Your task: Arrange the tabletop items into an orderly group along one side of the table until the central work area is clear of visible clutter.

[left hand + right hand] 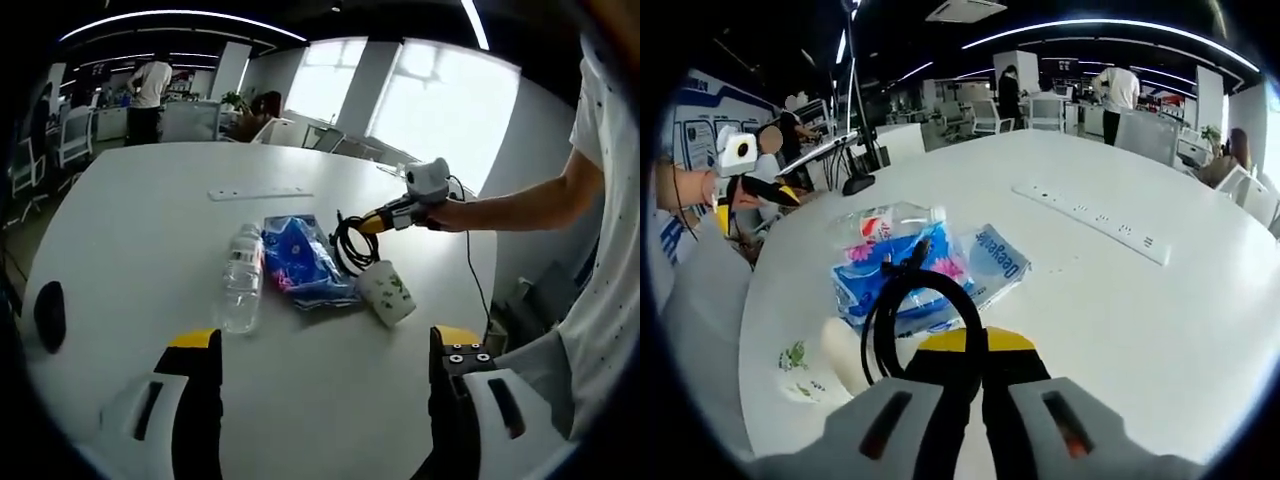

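Black cable (902, 310), limp and light, sits pinched in our right gripper (975, 372); left fingers (196, 395) wide apart, empty.

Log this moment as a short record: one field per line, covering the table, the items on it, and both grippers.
table: white table, round edge
bottle: clear bottle lying on its side
packet: blue packet right of the bottle, touching it
cup: white cup tipped over beside the packet
cable: black cable, looped, held by the right gripper
power strip: white power strip, farther back
left gripper: left gripper open, nothing between its jaws
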The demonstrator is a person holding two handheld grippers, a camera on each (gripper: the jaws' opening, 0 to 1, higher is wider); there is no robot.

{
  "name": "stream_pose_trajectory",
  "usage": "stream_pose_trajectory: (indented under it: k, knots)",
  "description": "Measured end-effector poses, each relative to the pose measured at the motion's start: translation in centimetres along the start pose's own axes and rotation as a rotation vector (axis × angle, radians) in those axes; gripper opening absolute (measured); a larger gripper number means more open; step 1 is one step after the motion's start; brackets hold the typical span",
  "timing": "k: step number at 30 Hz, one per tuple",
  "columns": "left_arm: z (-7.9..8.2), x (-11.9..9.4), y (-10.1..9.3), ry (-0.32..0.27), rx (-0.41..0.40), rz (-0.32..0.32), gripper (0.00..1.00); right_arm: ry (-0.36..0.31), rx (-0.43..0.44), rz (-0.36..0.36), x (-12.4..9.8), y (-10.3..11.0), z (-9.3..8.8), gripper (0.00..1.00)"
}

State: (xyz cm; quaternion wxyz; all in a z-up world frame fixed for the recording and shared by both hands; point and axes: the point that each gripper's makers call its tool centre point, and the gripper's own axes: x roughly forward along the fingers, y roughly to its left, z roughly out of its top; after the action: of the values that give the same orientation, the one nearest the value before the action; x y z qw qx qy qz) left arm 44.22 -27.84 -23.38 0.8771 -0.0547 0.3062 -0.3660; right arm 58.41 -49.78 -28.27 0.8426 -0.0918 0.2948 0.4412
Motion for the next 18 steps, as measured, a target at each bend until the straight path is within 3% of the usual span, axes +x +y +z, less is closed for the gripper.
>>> stream_pose_trajectory:
  k: [8,18]
  knots:
    - [1.0,0.7,-0.5,-0.001,0.028,-0.02,0.86,-0.041,-0.005,-0.019,-1.0,-0.2,1.2,0.0]
    - [3.4,2.3,-1.4,-0.01,0.088,-0.059,0.87,-0.121,0.025,-0.07,-3.0,-0.7,3.5,0.0]
